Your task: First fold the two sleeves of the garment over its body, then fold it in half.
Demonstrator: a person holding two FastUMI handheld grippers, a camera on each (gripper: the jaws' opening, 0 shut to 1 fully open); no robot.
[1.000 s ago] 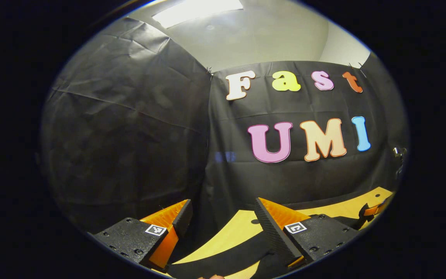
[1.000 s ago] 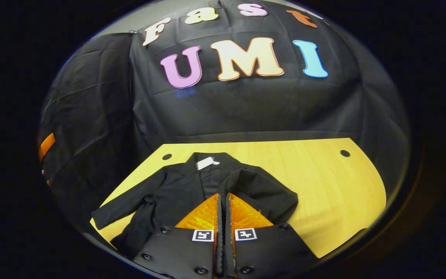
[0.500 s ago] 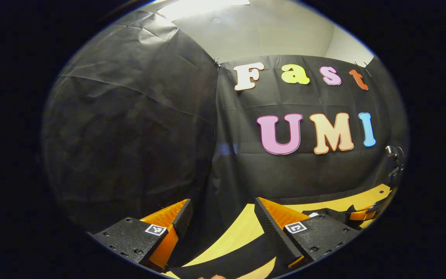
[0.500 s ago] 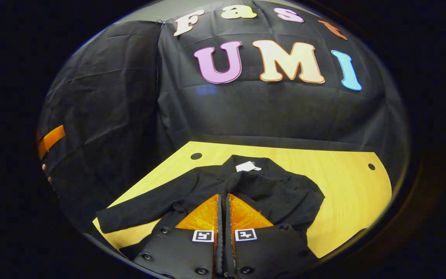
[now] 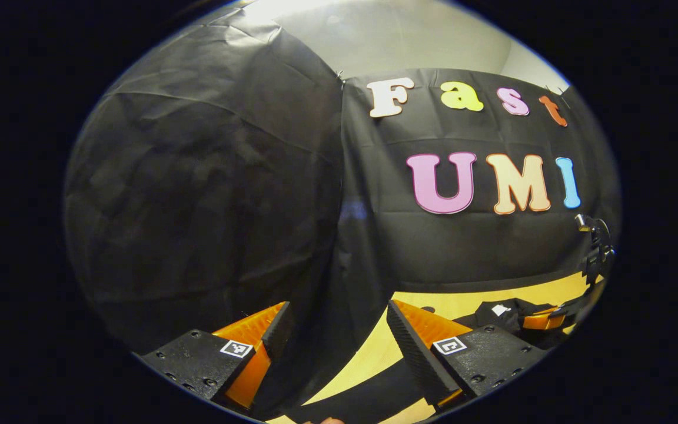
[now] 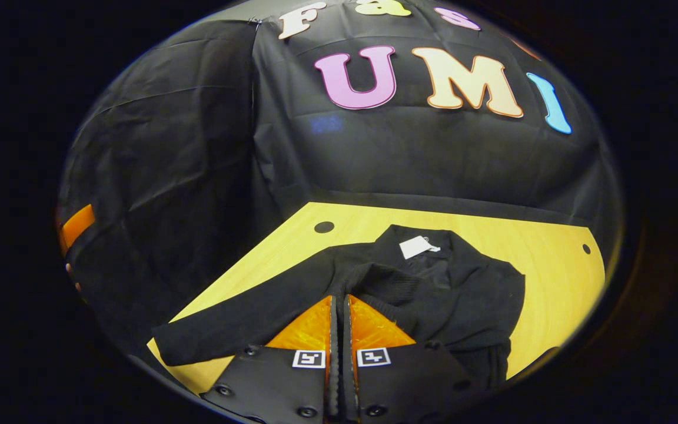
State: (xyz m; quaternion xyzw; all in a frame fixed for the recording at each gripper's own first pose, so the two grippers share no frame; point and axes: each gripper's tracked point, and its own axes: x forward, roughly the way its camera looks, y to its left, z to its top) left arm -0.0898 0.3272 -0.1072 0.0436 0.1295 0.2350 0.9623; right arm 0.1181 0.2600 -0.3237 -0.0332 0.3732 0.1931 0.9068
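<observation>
Jacket: one black jacket lies on the yellow worktop, one sleeve stretched left.
Right tool: fingers pressed together; whether cloth is pinched cannot be told.
Left tool: fingers spread, released.

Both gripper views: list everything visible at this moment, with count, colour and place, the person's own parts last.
Garment: one, black, lying on the table, one sleeve folded over its body, the other stretched out sideways.
Tag: one, white, at the garment's collar.
Table: one, light wood, in front of the booth wall, a dark hole near each far corner.
Booth wall: black cloth, behind and beside the table.
Ceiling: pale, above the wall in the left gripper view.
Left gripper: one, fingers apart, at the table's edge.
Right gripper: one, fingers together, over the garment.
</observation>
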